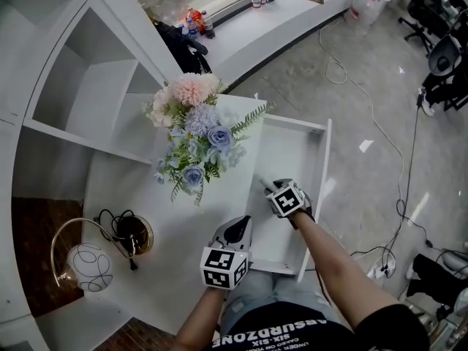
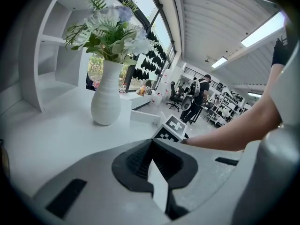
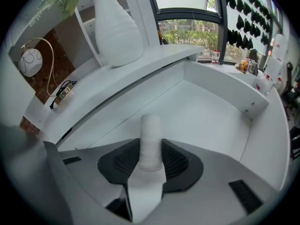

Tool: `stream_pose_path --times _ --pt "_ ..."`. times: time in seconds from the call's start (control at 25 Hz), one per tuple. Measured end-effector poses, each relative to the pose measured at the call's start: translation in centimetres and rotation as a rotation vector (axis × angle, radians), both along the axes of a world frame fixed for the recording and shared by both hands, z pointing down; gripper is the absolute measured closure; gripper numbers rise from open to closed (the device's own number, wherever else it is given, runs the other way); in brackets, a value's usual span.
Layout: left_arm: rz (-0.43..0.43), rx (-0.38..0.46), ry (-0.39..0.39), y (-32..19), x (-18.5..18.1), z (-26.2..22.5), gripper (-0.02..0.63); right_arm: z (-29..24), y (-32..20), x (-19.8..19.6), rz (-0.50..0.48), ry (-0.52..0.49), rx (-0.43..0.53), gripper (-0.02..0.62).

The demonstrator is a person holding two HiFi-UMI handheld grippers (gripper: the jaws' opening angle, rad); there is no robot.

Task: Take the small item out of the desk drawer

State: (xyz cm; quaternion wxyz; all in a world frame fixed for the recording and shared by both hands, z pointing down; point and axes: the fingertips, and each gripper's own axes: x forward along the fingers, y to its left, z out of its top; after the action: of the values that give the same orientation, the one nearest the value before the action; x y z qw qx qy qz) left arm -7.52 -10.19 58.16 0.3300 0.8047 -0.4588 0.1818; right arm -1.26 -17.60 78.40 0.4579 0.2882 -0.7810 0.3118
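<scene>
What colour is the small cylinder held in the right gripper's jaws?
White. The small cylinder shows best in the right gripper view.

Left gripper [image 1: 243, 224] and right gripper [image 1: 268, 186] making two, one roll [image 3: 151, 135] showing, one drawer [image 1: 296, 156], one vase [image 2: 107, 97], one lamp [image 1: 88, 265].

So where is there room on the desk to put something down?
Bare desk lies between the flowers and the left gripper. The far drawer floor is bare too. It is crowded at the left, by the lamp and cable.
</scene>
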Motion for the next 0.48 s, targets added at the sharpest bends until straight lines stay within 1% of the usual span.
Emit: stream_pose_path --times 0.48 --pt "-0.005 0.008 0.007 0.9 0.4 -0.8 0.600 -1.8 0.9 0.2 0.006 -0.022 0.013 0.457"
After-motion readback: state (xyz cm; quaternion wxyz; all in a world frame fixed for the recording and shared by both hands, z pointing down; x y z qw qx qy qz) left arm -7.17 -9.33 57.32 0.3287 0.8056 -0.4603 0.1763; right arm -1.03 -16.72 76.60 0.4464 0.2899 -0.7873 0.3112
